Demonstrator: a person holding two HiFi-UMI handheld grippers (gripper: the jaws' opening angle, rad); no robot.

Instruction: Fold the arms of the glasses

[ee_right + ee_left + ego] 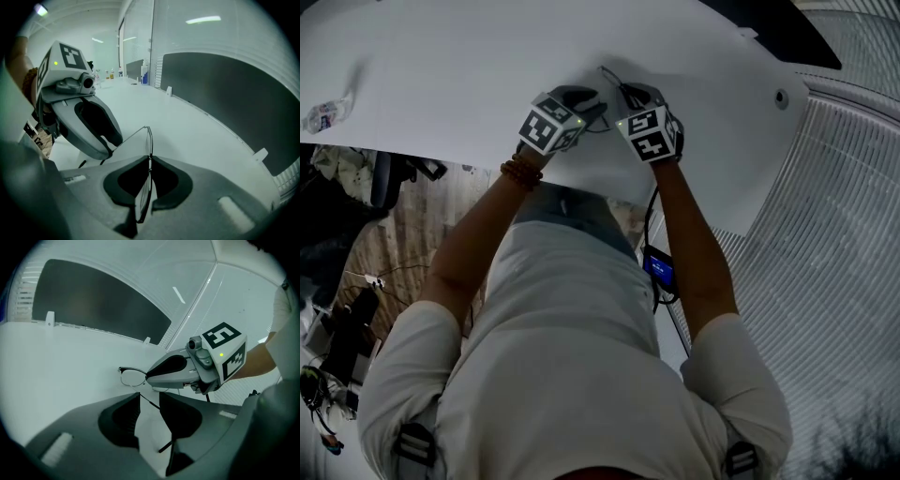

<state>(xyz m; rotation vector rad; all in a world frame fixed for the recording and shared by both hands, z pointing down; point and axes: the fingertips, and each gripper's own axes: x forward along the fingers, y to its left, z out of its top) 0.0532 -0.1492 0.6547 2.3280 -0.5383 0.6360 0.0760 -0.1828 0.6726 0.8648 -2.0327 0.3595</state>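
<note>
Thin dark-rimmed glasses point(609, 75) are held over the white table point(441, 84), between my two grippers. My right gripper point(149, 161) is shut on the front frame point(149, 138), which stands edge-on between its pads. In the left gripper view a lens point(129, 377) shows beside the right gripper point(180, 371). One thin arm point(164, 445) of the glasses runs back through the gap of my left gripper point(149, 401). Those jaws stand apart and their pads do not press on it. The head view shows my left gripper point(595, 105) close beside my right gripper point(628, 94). The other arm is hidden.
A plastic bottle point(321, 114) lies at the table's far left. A dark panel point(98, 305) stands along the table's back edge. A round hole point(781, 97) sits in the tabletop to the right. Several bottles point(140, 75) stand at the far end.
</note>
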